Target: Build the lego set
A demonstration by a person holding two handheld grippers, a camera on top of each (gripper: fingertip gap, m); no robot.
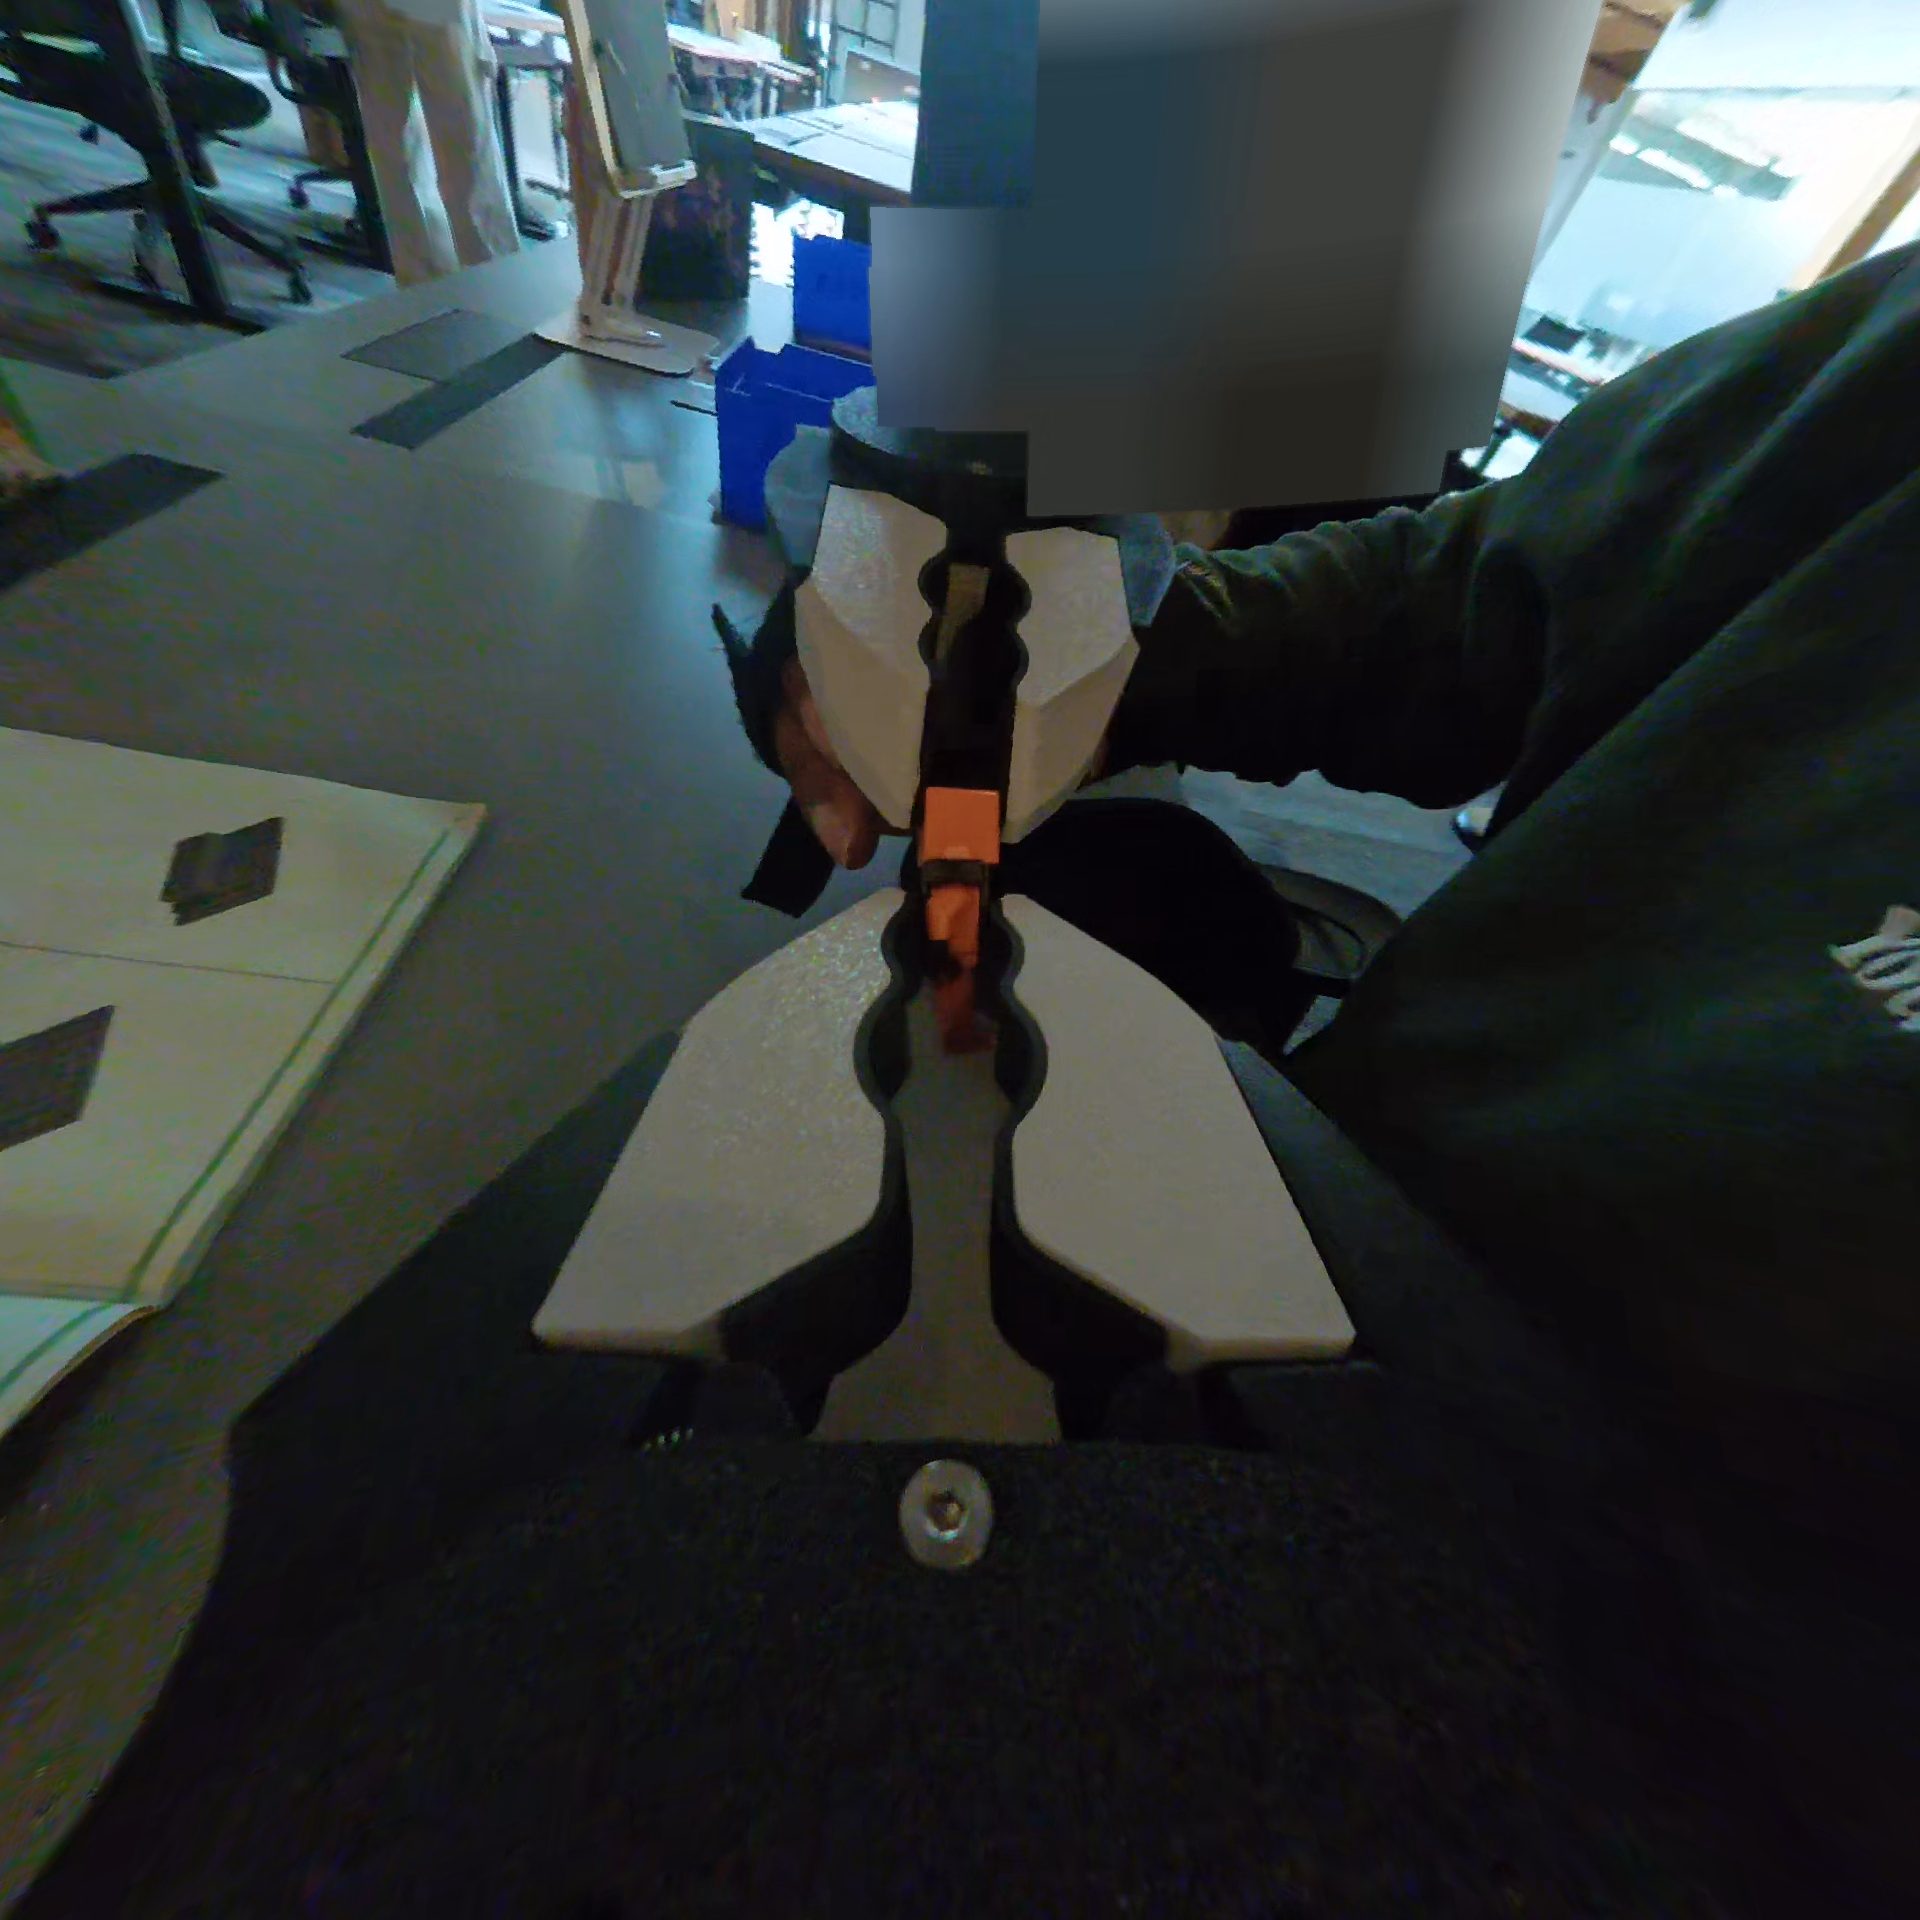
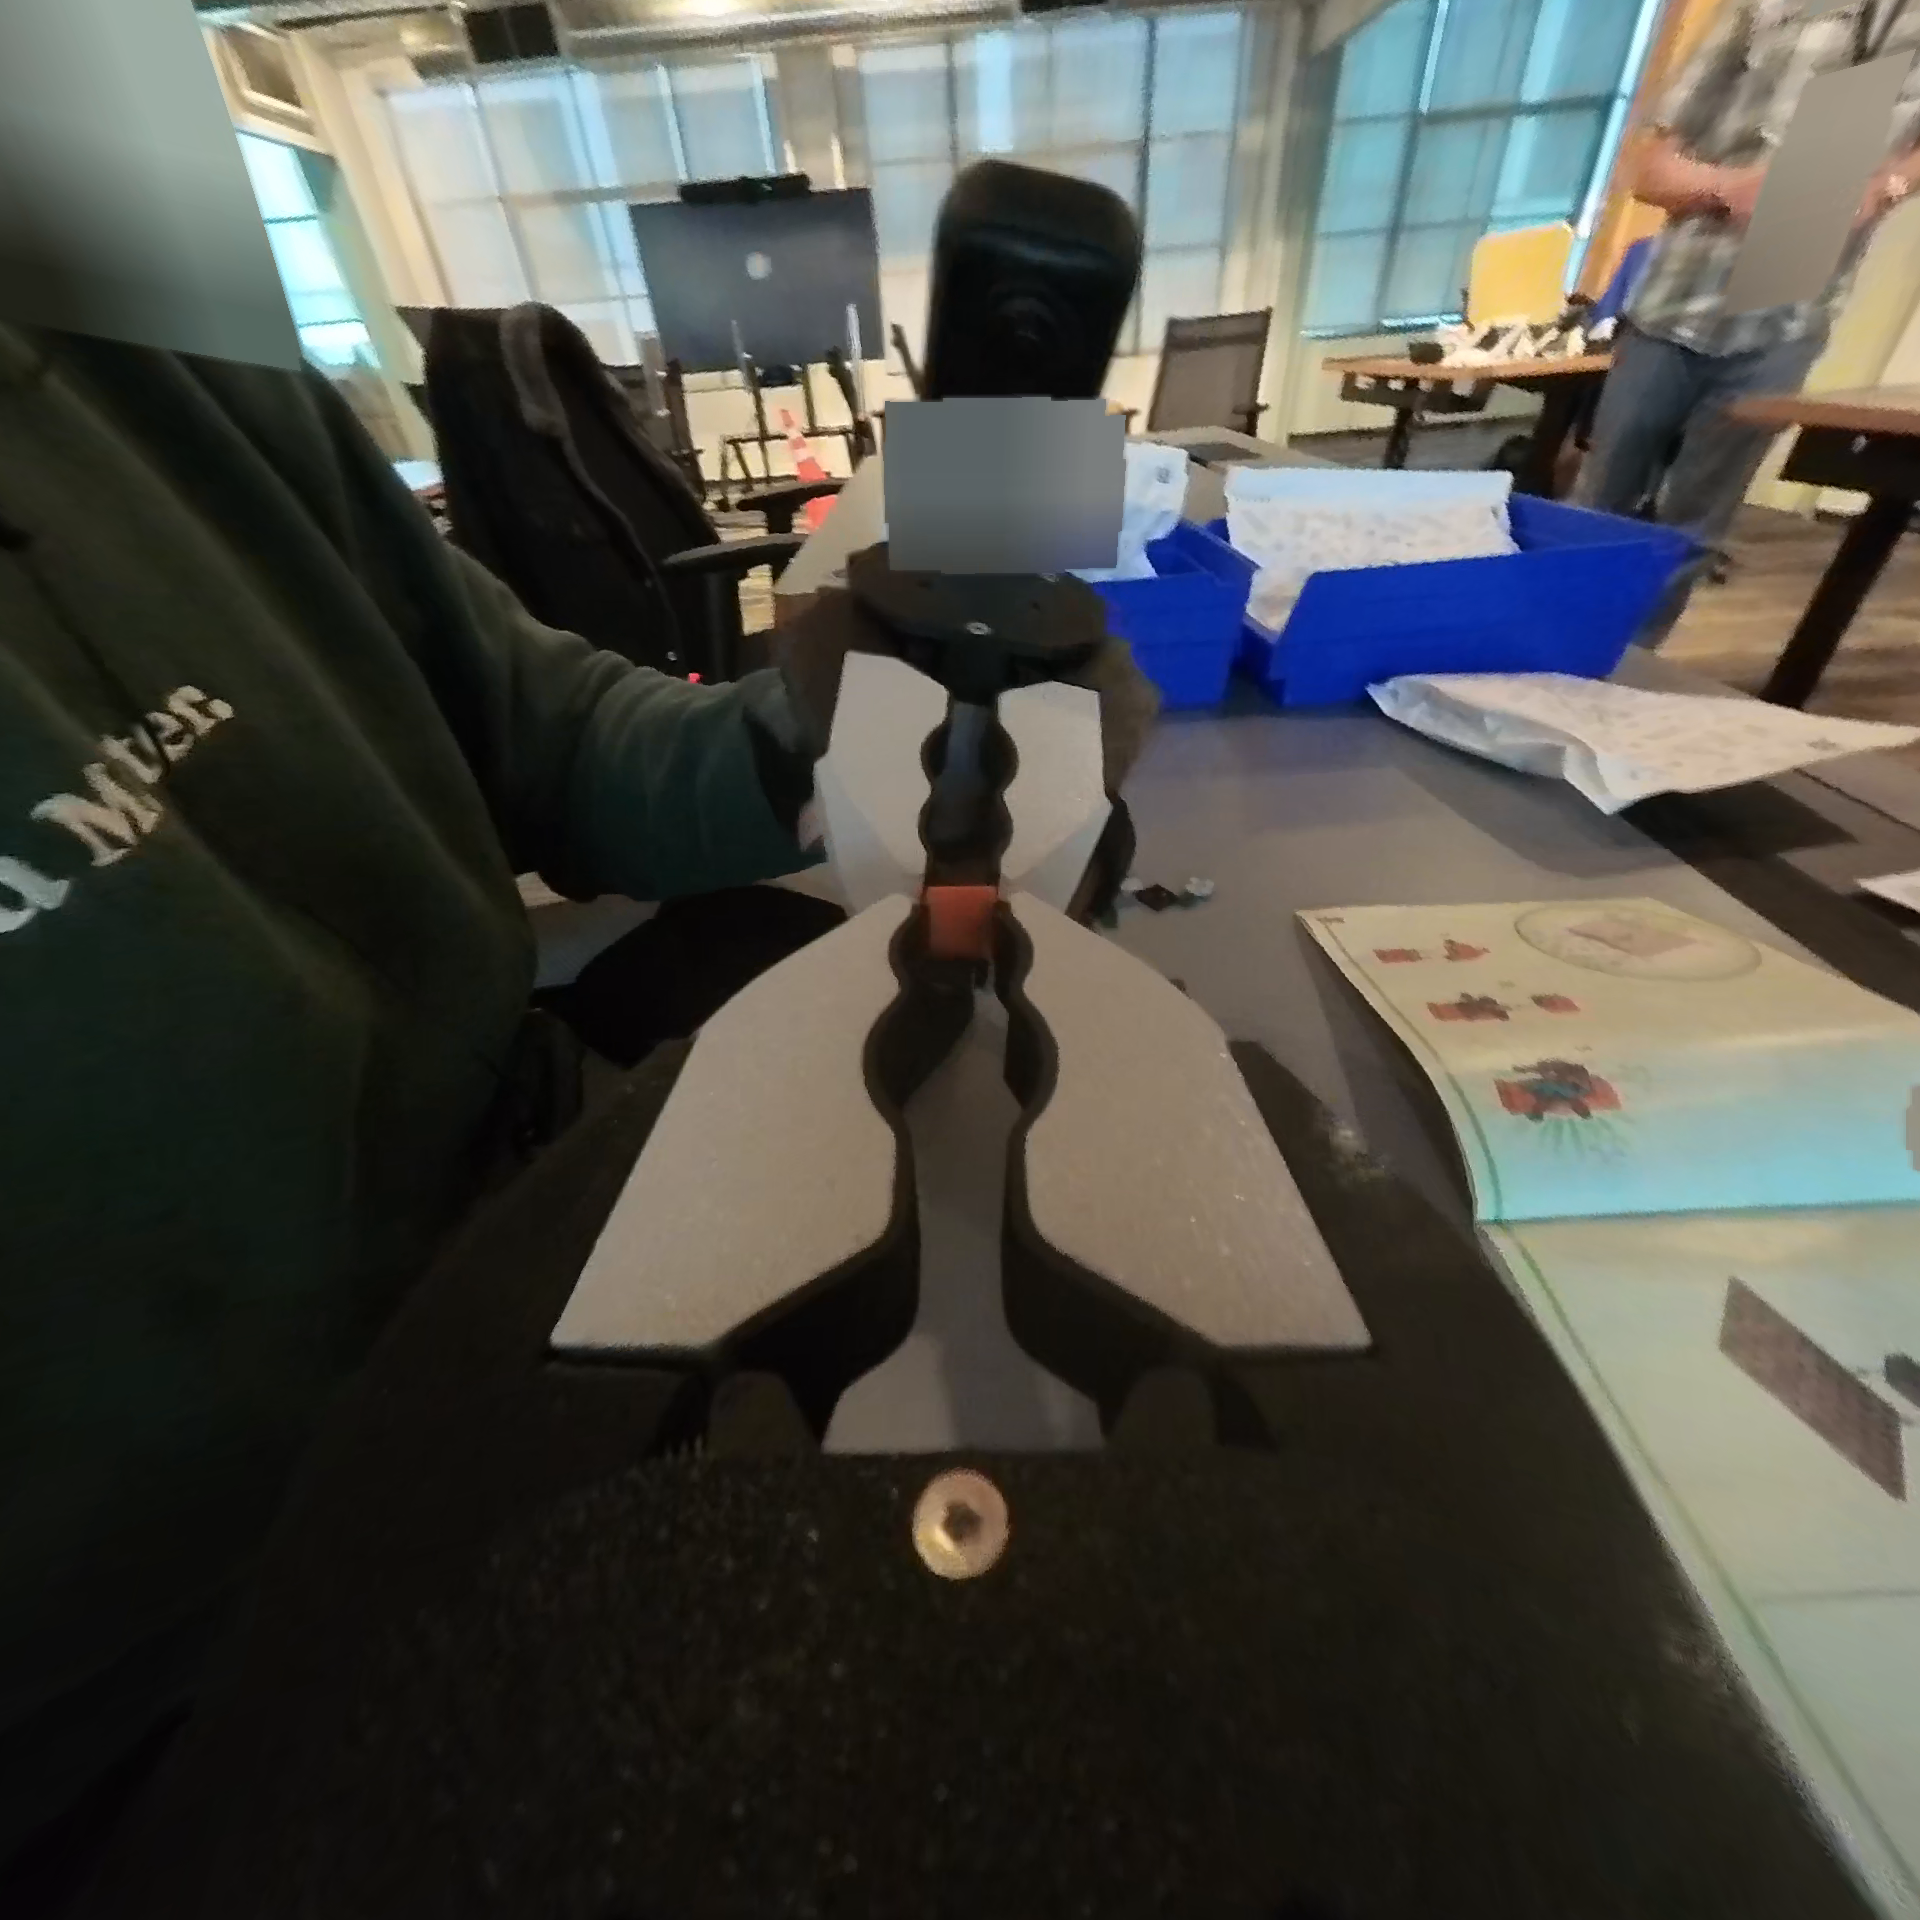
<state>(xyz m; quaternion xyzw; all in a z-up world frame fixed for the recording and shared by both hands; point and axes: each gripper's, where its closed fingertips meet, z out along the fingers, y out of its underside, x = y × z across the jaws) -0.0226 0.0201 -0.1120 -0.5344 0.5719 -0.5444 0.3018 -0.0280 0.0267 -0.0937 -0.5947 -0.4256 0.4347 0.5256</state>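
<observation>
Grey worktop (image 1: 436, 623) carried an instruction booklet (image 2: 1621, 1049). We found left tongs (image 1: 951, 956) and right tongs (image 2: 956, 935) tip-to-tip, each pinching the orange lego piece (image 1: 961, 826), apparently to mate parts.

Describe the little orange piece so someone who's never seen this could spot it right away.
Above the grey table, the left gripper and right gripper meet tip to tip. The orange piece sits between their jaws, the only bright orange thing among black and white parts.
</observation>
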